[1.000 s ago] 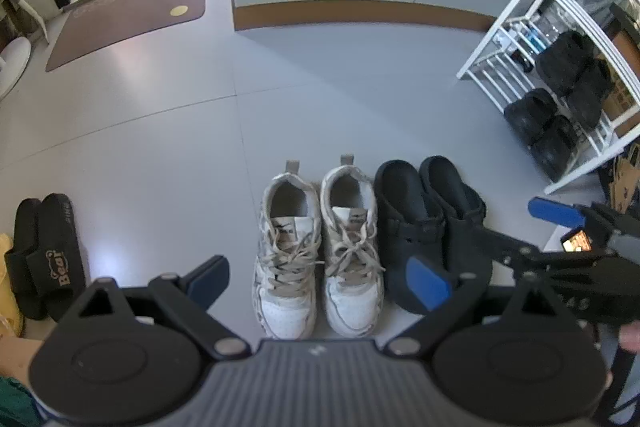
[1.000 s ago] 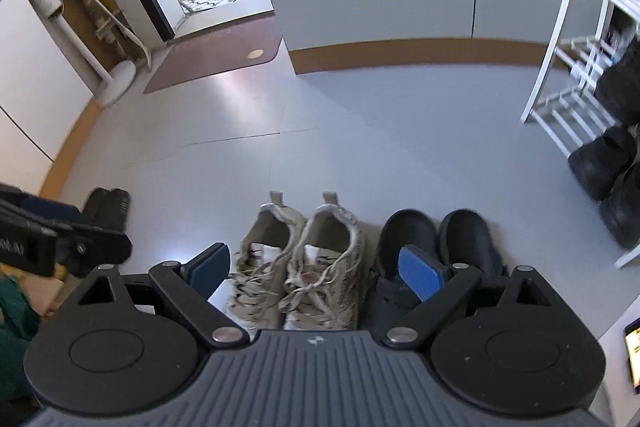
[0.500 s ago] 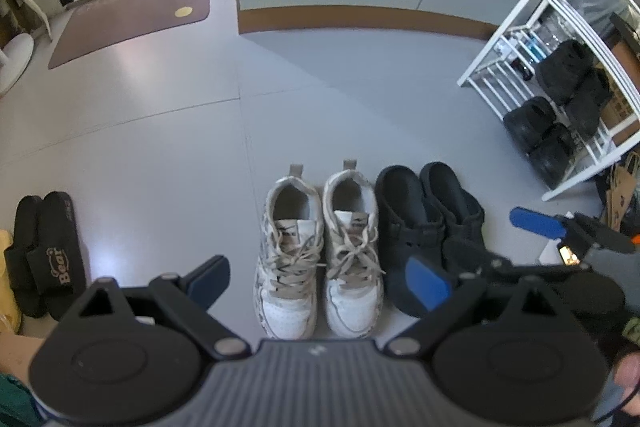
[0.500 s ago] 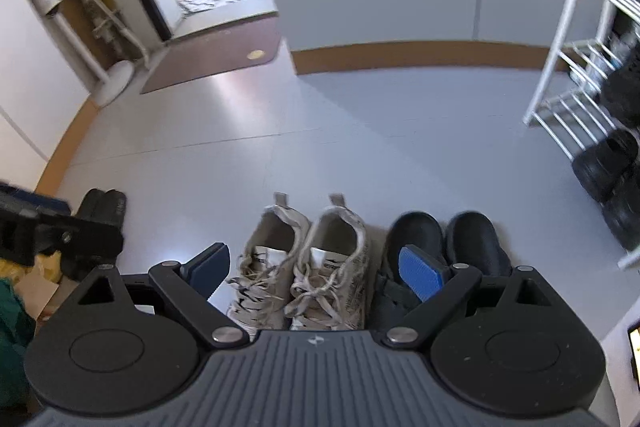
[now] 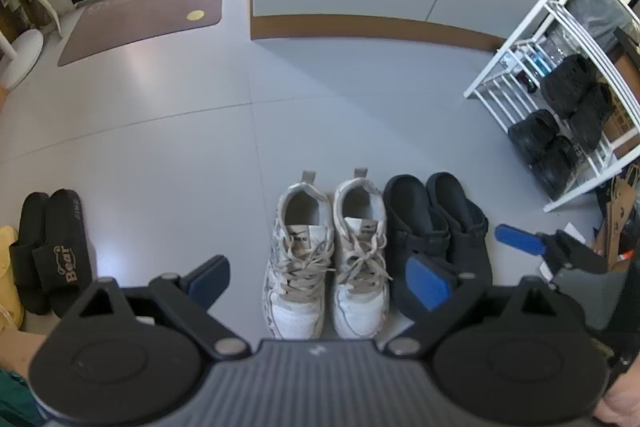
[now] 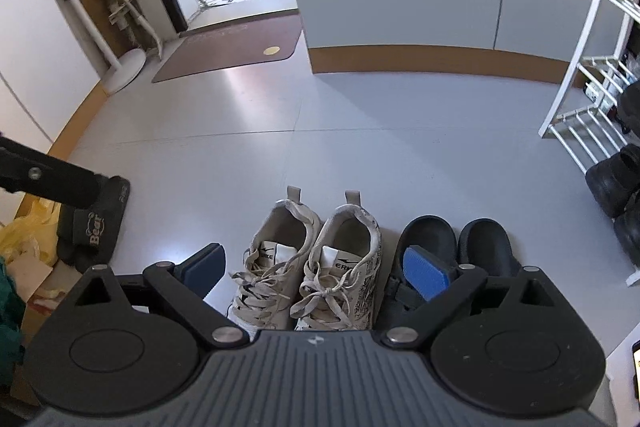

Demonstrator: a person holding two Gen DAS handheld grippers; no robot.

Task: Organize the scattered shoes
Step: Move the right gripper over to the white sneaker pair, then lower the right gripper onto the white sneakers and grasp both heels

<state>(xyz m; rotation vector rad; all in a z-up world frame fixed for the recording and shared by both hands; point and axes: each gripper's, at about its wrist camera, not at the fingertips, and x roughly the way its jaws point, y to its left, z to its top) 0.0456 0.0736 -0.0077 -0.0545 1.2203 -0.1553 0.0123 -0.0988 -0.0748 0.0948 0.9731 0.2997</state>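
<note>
Pair of scuffed white lace-up sneakers [image 5: 326,255], heels at 12 o'clock, on grey tiled floor [image 5: 200,155]; pair of black rubber clogs [image 5: 436,227] touching at 3 o'clock. Left gripper [image 5: 318,281] and right gripper [image 6: 316,271]: fingers spread, empty.

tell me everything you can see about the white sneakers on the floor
The white sneakers are a low-top lace-up pair, scuffed and greyed, with beige laces tied, a heel pull tab on each, and grey-black marbling along the sides. The tongue labels read ERKE in the right wrist view. They stand upright on the grey floor, side by side and about touching, toes toward the cameras, heels toward the wall. The black clogs sit close on one side. Neither gripper touches them.
</note>
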